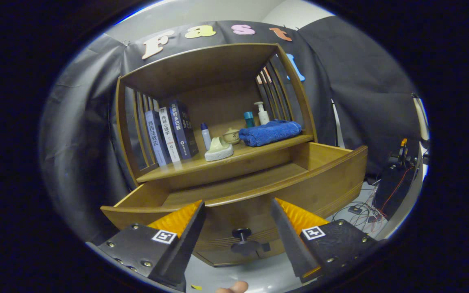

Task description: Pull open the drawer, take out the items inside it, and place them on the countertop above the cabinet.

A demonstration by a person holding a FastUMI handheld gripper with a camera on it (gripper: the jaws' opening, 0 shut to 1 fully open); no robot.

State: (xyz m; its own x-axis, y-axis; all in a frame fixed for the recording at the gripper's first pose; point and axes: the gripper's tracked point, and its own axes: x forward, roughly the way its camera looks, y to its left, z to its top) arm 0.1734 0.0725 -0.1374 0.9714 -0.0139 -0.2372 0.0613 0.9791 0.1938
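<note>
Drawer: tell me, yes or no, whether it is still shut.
No: the drawer stands pulled out from under the shelf, its bare inside showing, with the open gripper just before its knob.

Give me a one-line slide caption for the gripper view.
Open gripper hovers before the pulled-open drawer, its knob between the fingers; books and blue towel sit on the countertop.

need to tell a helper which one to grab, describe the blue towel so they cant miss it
Start at the wooden cabinet whose drawer stands pulled open beyond the open gripper. On the countertop above it, the folded blue towel lies at the end away from the books: the one soft cloth thing there.
</note>
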